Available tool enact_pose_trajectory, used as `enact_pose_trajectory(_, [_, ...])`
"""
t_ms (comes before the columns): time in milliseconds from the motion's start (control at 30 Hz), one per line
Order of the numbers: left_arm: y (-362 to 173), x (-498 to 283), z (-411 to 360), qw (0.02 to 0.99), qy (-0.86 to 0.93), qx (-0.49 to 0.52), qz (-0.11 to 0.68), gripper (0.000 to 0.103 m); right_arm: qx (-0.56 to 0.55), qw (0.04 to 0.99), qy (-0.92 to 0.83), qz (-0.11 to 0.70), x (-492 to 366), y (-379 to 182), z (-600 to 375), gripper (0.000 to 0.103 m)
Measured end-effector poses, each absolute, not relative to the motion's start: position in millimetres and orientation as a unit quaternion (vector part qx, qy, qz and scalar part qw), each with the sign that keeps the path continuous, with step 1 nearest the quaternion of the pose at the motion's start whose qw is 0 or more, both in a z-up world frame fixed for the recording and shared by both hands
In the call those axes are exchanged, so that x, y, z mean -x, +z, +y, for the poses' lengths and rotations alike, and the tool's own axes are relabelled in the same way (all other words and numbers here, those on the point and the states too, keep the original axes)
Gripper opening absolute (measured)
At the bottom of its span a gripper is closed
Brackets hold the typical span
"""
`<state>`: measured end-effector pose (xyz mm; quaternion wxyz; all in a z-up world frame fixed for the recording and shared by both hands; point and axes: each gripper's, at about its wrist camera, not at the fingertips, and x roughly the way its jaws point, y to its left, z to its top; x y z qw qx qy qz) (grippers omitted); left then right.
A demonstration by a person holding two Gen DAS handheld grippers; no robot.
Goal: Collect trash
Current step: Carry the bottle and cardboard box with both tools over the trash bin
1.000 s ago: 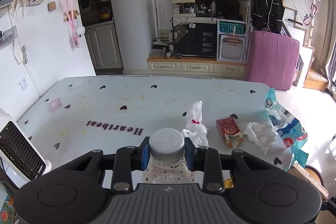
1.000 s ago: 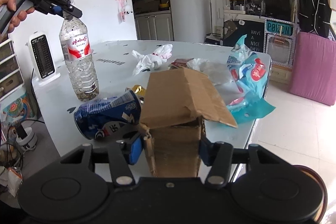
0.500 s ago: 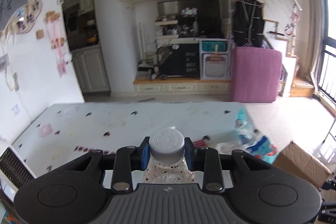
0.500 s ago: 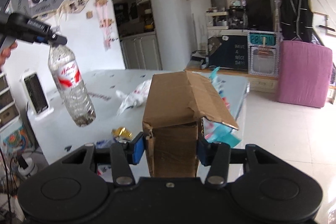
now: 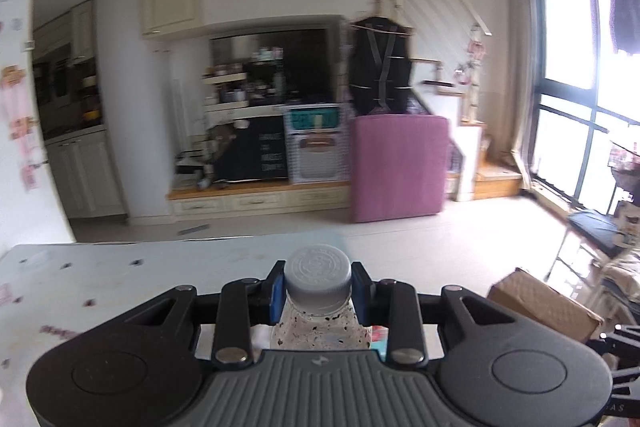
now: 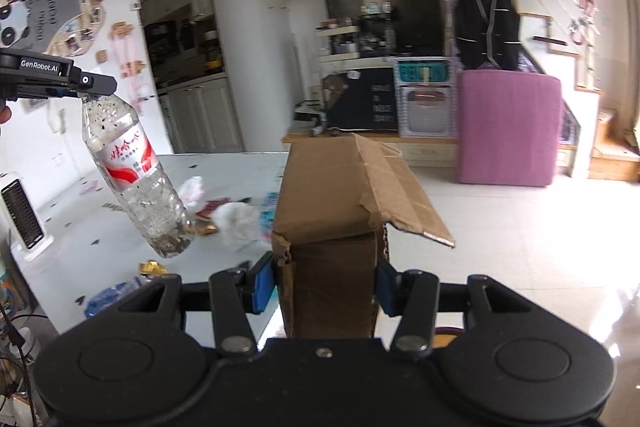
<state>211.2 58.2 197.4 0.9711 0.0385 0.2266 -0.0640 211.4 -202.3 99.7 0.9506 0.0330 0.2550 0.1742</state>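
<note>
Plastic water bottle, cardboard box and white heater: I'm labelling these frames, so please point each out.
plastic water bottle [image 6: 128,157]: right wrist view, on its red-and-white label.
cardboard box [image 6: 334,187]: right wrist view, on its top face.
white heater [image 6: 22,215]: right wrist view, on its dark grille.

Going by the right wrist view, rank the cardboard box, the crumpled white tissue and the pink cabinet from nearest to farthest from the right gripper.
1. Cardboard box: clamped in the right gripper.
2. Crumpled white tissue: on the table, ahead to the left.
3. Pink cabinet: across the floor, ahead to the right.
</note>
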Motion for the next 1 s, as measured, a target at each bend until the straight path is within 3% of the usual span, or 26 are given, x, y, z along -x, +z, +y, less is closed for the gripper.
enact_pose_trajectory(467, [124.9, -236.2, -68.4, 0.957, -0.152, -0.028, 0.244, 0.034, -0.064, 0.946, 0.087, 0.305, -226.2, 109.6, -302.9, 0.051])
enact_pose_trajectory(1000, [13.9, -265.4, -121.8, 0.94, -0.149, -0.022, 0.307, 0.034, -0.085, 0.912, 0.061, 0.396, -264.3, 43.3, -338.4, 0.051])
